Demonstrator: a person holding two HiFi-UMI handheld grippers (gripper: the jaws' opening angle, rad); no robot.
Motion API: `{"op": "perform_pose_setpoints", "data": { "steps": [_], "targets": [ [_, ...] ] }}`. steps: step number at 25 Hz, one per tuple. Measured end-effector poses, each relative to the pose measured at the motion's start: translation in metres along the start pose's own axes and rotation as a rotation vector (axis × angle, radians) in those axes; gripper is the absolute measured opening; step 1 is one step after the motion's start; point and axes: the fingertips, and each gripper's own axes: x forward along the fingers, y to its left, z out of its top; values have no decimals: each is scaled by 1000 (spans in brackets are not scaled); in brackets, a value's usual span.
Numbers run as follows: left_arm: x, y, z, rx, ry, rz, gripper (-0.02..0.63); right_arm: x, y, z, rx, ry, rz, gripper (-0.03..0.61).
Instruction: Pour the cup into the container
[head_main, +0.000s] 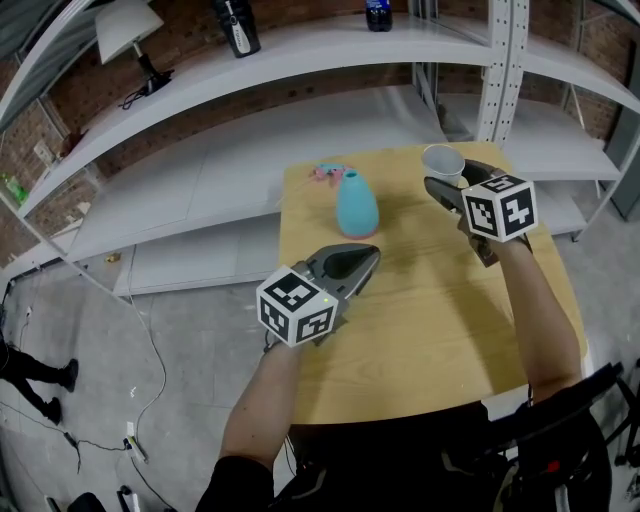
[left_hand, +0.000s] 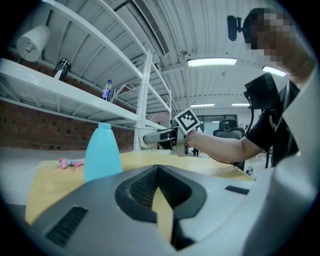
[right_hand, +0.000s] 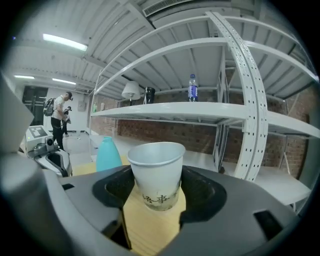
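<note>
Right gripper (right_hand: 156, 187) is clamped on the paper cup (right_hand: 156, 167), upright between its jaws. The blue container (head_main: 356, 205) sits off to its left, just ahead of the left gripper (head_main: 362, 258), whose jaws are pinched together with nothing in them.

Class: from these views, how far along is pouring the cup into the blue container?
Done: the right gripper is closed on the white cup. In hand: the cup is upright, off to the side of the blue container, not over its mouth. Remaining: bring it across, tip and pour. The left gripper is shut and empty.
</note>
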Motion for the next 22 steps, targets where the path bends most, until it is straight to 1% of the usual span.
{"op": "perform_pose_setpoints", "data": {
  "steps": [5, 12, 18, 22],
  "targets": [
    [-8, -2, -2, 1, 1, -5, -8, 2, 29, 21, -96, 1, 37, 295],
    [-14, -8, -2, 7, 0, -27, -8, 10, 63, 43, -246, 31, 68, 295],
    [-16, -8, -2, 6, 0, -31, -8, 20, 81, 53, -396, 76, 56, 295],
    [-16, -8, -3, 7, -1, -31, -8, 26, 86, 58, -490, 104, 33, 295]
  ]
}}
